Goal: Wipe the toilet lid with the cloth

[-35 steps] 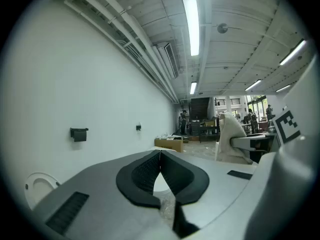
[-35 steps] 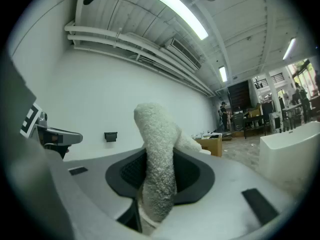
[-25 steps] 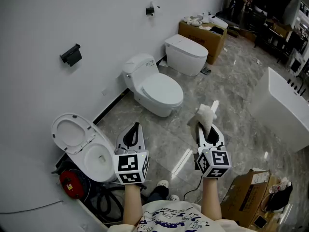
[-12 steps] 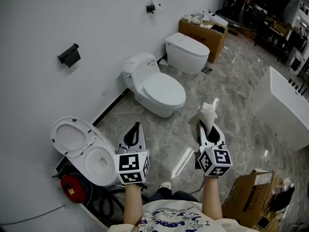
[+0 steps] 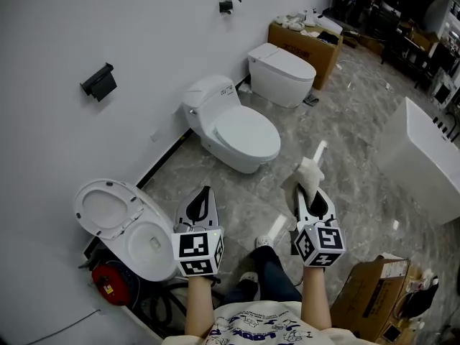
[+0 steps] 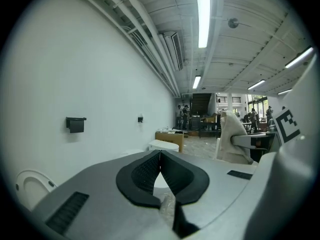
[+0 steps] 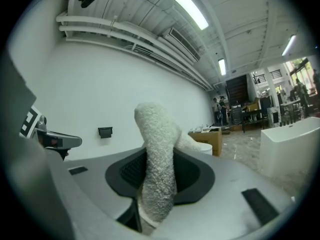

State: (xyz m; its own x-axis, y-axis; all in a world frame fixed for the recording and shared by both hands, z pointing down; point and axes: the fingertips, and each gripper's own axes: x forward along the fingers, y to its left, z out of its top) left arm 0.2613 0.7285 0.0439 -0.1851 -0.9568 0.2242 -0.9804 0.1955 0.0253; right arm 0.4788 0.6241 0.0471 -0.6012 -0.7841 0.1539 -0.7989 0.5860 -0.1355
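Stepping forward, the person's leg [image 5: 272,266] now shows between the two grippers. Head view: the right gripper [image 5: 310,190] pinches a white cloth [image 5: 309,171], well apart from the closed toilet lid [image 5: 246,134]; the left gripper [image 5: 205,190] hangs beside an open toilet [image 5: 108,208]. Left gripper view: jaws pressed together, nothing between. Right gripper view: jaws clamp the fluffy cloth, standing upright.

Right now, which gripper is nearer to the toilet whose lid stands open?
Left. The left gripper hangs close beside the open toilet; the right gripper, shut on the cloth, is farther off.
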